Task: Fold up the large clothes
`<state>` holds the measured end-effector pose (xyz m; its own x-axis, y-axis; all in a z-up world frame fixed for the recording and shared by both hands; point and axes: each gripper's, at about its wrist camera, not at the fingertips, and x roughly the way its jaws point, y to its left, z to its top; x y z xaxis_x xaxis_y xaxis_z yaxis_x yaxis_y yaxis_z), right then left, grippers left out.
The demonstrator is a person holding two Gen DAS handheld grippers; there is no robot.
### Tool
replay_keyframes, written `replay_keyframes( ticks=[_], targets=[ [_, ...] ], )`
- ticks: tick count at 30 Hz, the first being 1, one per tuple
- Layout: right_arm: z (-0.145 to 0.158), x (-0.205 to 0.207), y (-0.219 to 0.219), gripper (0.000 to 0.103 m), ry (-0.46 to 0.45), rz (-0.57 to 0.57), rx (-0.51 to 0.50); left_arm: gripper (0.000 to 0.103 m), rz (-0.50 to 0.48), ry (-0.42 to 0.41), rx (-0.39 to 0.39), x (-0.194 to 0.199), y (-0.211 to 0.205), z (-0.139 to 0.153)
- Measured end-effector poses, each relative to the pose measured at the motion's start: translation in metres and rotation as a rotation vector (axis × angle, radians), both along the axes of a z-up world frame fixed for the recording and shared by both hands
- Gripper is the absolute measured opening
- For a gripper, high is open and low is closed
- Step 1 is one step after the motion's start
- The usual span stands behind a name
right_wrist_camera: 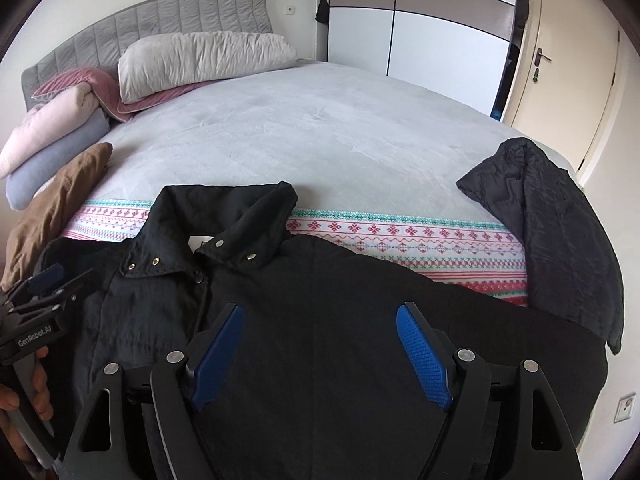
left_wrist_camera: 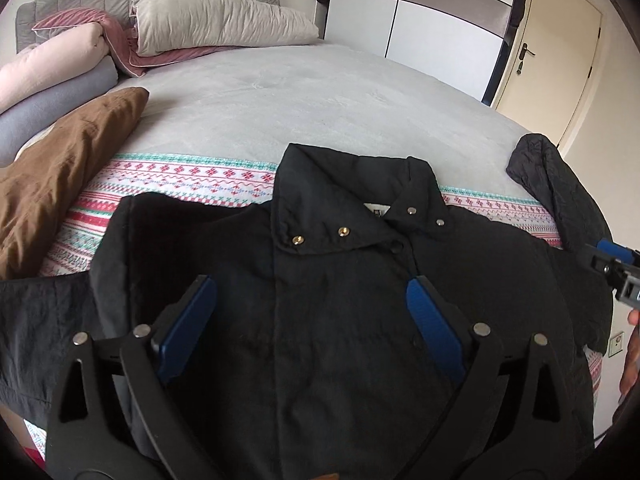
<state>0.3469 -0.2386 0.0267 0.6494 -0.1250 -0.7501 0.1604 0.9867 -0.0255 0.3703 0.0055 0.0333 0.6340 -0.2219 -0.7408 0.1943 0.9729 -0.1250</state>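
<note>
A wide bed point(right_wrist_camera: 320, 128) fills the room, covered by a pale grey plush blanket, with a white spread point(right_wrist_camera: 400, 240) banded in red and green patterns at its near end. A grey quilted headboard point(right_wrist_camera: 160, 20) stands against the white wall. A long light pillow point(right_wrist_camera: 208, 60) lies on a pink cushion point(left_wrist_camera: 80, 20), beside rolled pink and grey bedding point(left_wrist_camera: 52, 92). A wardrobe point(right_wrist_camera: 420, 20) with white and taupe panels sits past the bed, and a cream door point(right_wrist_camera: 560, 80) with a lever handle is at the right. Soft daylight fills the room.
</note>
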Motion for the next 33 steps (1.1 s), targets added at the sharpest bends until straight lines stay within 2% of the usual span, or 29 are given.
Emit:
replay_keyframes(
  ticks=[7,12,18,20,22,24,25,26,27,28,29,30,31,33],
  targets=[
    [0.002,-0.058,0.002,0.082,0.017,0.027,0.062,0.096,0.109,0.015,0.02,-0.059,0.098,0.009],
    [-0.003,-0.098,0.025,0.082,0.027,0.121,0.044,0.096,0.191,-0.032,0.125,-0.087,0.177,0.006],
    [-0.003,-0.138,0.036,0.082,0.016,0.188,0.023,0.096,0.315,-0.023,0.243,-0.078,0.292,-0.024],
    [-0.004,-0.148,0.035,0.082,0.016,0.191,0.009,0.096,0.361,0.01,0.284,-0.067,0.327,-0.038],
    [-0.006,-0.156,0.033,0.082,0.023,0.188,-0.003,0.096,0.365,0.067,0.241,-0.056,0.358,-0.054],
    [-0.008,-0.163,0.028,0.082,0.031,0.179,-0.007,0.096,0.37,0.128,0.138,-0.048,0.382,-0.072],
    [-0.009,-0.165,0.025,0.082,0.034,0.17,-0.005,0.091,0.366,0.161,0.058,-0.046,0.391,-0.08],
    [-0.01,-0.168,0.022,0.082,0.036,0.16,0.0,0.062,0.353,0.2,-0.04,-0.046,0.397,-0.088],
    [-0.011,-0.171,0.018,0.082,0.038,0.149,0.008,0.042,0.346,0.251,-0.133,-0.047,0.399,-0.094],
    [-0.013,-0.173,0.014,0.082,0.041,0.137,0.018,0.02,0.353,0.277,-0.183,-0.048,0.396,-0.093],
    [-0.015,-0.175,0.009,0.082,0.044,0.123,0.031,0.019,0.349,0.26,-0.176,-0.052,0.388,-0.085],
    [-0.017,-0.177,0.005,0.082,0.049,0.109,0.048,0.017,0.331,0.226,-0.115,-0.055,0.375,-0.072],
    [-0.02,-0.177,0.001,0.082,0.057,0.096,0.066,0.012,0.305,0.182,-0.054,-0.06,0.36,-0.055],
    [-0.024,-0.178,-0.006,0.082,0.073,0.07,0.097,0.011,0.28,0.064,-0.006,-0.072,0.34,-0.014]
  ],
)
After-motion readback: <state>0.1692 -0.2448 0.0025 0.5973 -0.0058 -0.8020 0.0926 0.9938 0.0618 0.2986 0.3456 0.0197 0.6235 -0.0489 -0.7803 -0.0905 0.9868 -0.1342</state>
